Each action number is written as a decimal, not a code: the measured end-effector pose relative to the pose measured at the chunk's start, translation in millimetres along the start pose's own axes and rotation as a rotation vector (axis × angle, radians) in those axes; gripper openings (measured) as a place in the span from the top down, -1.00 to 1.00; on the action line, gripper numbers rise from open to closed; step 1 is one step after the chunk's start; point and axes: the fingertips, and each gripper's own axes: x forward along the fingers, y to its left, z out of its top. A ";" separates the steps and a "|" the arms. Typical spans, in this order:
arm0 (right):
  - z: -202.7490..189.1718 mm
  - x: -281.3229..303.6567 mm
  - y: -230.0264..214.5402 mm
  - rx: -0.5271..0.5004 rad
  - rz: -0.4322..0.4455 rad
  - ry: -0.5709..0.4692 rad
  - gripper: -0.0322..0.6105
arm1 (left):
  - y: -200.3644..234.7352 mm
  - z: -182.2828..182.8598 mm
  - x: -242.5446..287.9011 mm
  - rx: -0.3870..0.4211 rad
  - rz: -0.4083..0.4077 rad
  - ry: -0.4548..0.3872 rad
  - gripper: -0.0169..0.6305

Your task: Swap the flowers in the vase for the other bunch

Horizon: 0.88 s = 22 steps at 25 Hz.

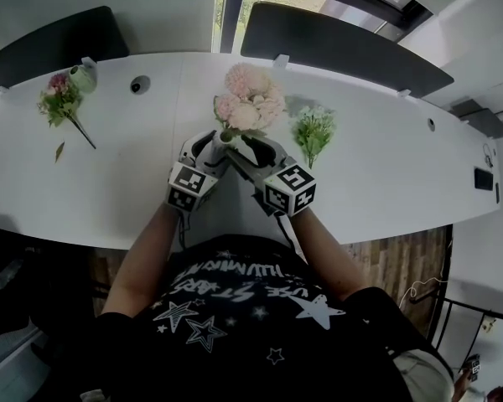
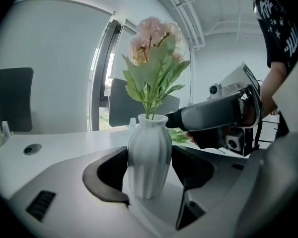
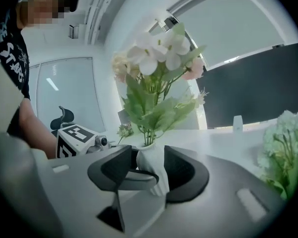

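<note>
Nearest the person, the left tool (image 2: 149, 157) is closed on the belly of the white ribbed ceramic vase (image 2: 148, 130), its dark pads pressing on both sides. This is probably to stop the light, top-heavy vase from tipping while the stems are handled. The right tool (image 3: 150, 163) comes in from the other side with its jaws spread wide to either side of the vase's neck. Its pads are clear of the vase and it grips nothing, which looks like a position for working on the stems, not for carrying the vase. The vase stands upright on the white table (image 1: 386, 166), close to the near edge, and it holds the bunch of pale pink round flowers with green leaves (image 1: 250, 99). Just to its right, a bunch of green and whitish sprigs (image 1: 313, 131) lies flat on the table, likely kept within easy reach for the swap. Well off to the left lies a small bunch with a dark pink bloom (image 1: 61, 100), with a loose leaf (image 1: 59, 151) near it. By count there are two tools, one vase, three bunches, one of them in the vase and two lying on the table, and one stray leaf.
</note>
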 end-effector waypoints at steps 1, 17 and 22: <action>-0.6 -1.5 0.0 0.000 -0.003 0.000 0.36 | 0.4 0.1 0.1 0.012 0.007 -0.001 0.08; -4.4 -40.0 5.3 -0.013 -0.011 -0.023 0.36 | -9.4 -11.9 -36.4 -0.035 0.121 0.018 0.08; 2.9 -67.4 -5.8 0.020 -0.032 -0.080 0.52 | -28.9 -0.2 -50.3 -0.072 0.179 -0.008 0.23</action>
